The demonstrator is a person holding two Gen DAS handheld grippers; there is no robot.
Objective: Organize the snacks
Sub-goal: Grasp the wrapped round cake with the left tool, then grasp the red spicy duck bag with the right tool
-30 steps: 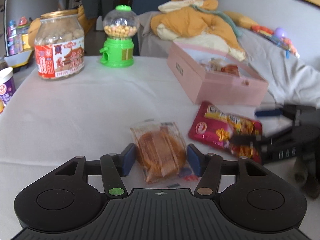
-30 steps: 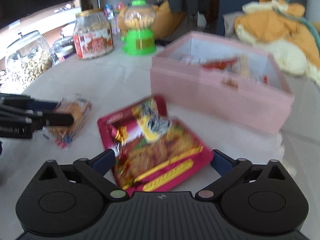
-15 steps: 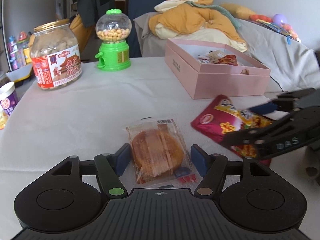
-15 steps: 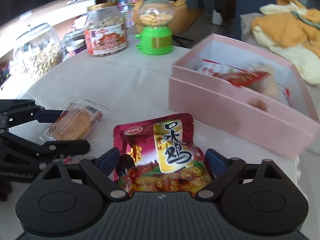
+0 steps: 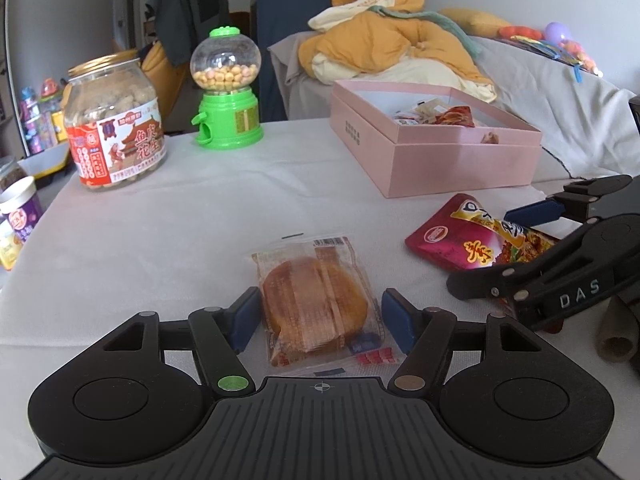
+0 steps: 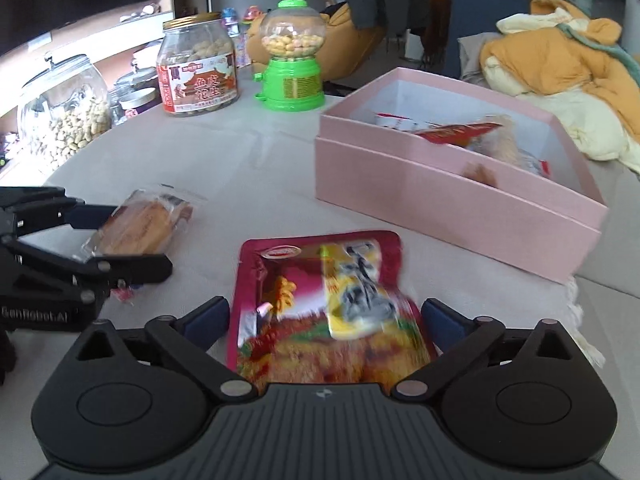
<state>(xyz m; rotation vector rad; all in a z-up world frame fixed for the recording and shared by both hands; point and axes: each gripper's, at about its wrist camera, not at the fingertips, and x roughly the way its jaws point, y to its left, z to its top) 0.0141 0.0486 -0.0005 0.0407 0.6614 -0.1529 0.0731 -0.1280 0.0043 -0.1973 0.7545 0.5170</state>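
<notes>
A clear-wrapped round cake [image 5: 316, 300] lies on the white tablecloth between the blue pads of my left gripper [image 5: 320, 312]. The jaws stand open, with a gap on each side of the wrapper. To its right lies a red snack pouch [image 5: 460, 236], where my right gripper [image 5: 486, 248] straddles it. In the right wrist view the pouch [image 6: 320, 288] is blurred between the jaws of the right gripper [image 6: 324, 316]. These jaws are opening and the pads do not press on it. Behind stands an open pink box [image 6: 440, 208] holding several snack packets.
A labelled nut jar [image 5: 116, 128] and a green candy dispenser [image 5: 226, 92] stand at the far left of the table. A small purple tub [image 5: 20, 208] and a glass jar of nuts [image 6: 60, 120] sit at the left edge. A sofa with an orange blanket [image 5: 380, 40] is behind.
My left jaws have spread a little wider around the cake. The right jaws drew in around the red pouch, then spread again, and the pouch now shows motion blur.
</notes>
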